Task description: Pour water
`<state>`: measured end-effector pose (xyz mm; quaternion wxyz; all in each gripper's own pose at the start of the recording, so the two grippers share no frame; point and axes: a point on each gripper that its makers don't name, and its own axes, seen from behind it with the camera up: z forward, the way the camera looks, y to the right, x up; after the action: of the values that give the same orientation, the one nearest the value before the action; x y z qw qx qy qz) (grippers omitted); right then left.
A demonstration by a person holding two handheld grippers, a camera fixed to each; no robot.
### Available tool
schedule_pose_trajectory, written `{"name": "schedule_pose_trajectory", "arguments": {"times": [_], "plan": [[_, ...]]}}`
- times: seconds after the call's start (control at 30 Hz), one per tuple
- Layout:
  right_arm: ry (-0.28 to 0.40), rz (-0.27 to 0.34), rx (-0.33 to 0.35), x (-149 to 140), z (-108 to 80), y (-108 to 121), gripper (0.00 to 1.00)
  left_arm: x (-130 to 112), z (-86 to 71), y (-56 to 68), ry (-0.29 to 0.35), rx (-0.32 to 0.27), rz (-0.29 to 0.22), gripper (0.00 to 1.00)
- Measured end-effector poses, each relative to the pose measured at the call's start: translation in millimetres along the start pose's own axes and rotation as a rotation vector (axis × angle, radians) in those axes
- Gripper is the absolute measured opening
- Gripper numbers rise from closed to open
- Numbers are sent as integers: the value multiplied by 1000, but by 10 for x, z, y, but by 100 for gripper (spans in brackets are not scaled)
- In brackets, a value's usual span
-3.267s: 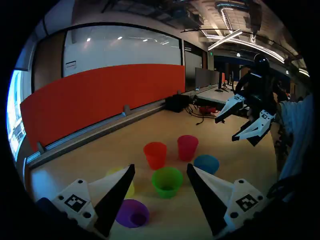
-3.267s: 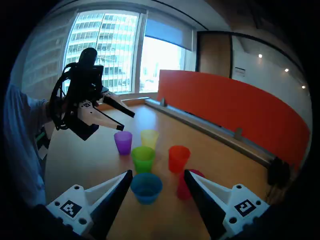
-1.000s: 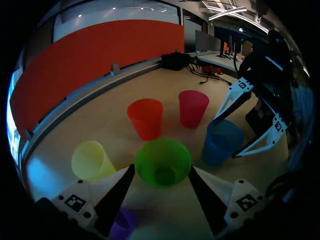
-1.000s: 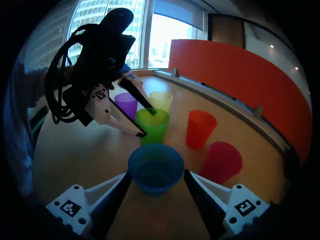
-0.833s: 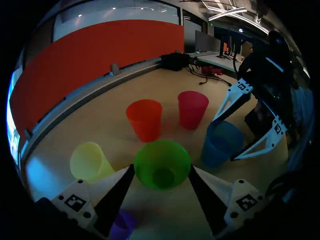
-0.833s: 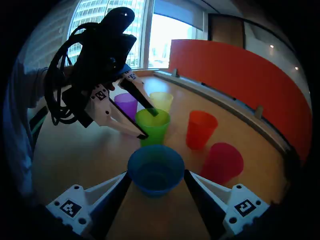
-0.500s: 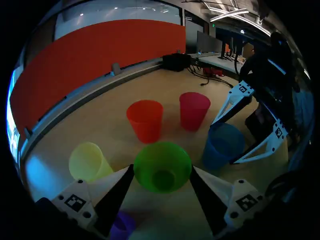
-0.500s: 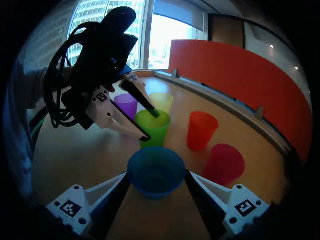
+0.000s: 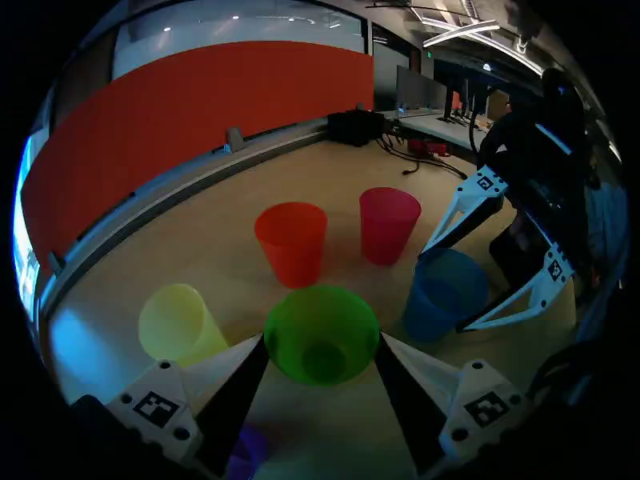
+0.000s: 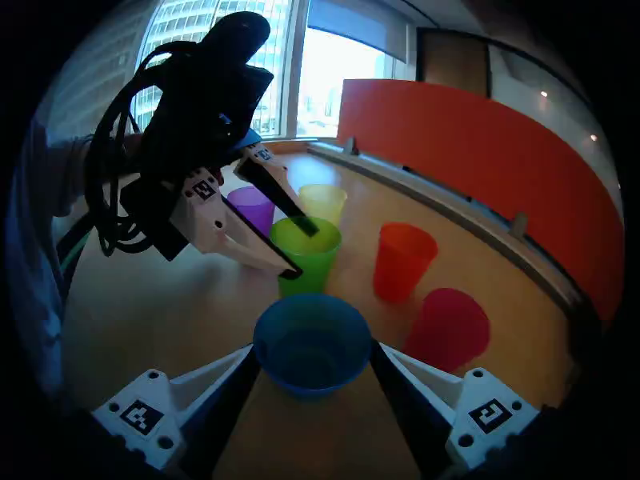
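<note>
A green cup [image 9: 322, 334] stands on the wooden table [image 9: 240, 200] between the fingers of my left gripper [image 9: 320, 340]. The fingertips [image 9: 258, 352] flank its rim, and the jaws look as wide as before. A blue cup [image 10: 312, 342] sits the same way inside my right gripper [image 10: 314, 348], its rim reaching both fingers. From the right gripper view, the left gripper [image 10: 300, 250] straddles the green cup [image 10: 308, 260], held by a hand. In the left gripper view, the right gripper [image 9: 442, 286] brackets the blue cup [image 9: 444, 292]. Whether either cup holds water is unclear.
An orange cup [image 9: 291, 240], a crimson cup [image 9: 389, 224], a yellow cup [image 9: 176, 324] and a purple cup [image 10: 252, 208] stand close around. A red partition [image 9: 200, 120] runs along the table's far edge. Cables and a black box [image 9: 352, 124] lie farther back.
Both grippers came down from above the cups and moved in around the green and the blue cup. Over the last second each cup sits slightly deeper between its fingers.
</note>
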<state>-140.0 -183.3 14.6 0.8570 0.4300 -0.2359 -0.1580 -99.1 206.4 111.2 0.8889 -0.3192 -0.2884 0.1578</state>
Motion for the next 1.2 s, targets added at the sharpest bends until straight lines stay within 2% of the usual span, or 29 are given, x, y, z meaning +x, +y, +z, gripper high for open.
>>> {"name": "schedule_pose_trajectory", "arguments": {"times": [0.07,0.13,0.6,0.83,1.2], "plan": [[2,-2,5,5,2,-20,92,3,-11,0,2,0,-2,88],[4,-1,5,8,2,-30,91,8,-23,2,6,0,-5,88],[33,16,-2,128,-69,-87,91,62,-216,27,51,4,-8,88],[70,18,-26,318,-173,-78,91,151,-404,24,94,18,-9,88],[153,32,-76,698,-432,-55,90,377,-793,17,189,48,-2,88]]}}
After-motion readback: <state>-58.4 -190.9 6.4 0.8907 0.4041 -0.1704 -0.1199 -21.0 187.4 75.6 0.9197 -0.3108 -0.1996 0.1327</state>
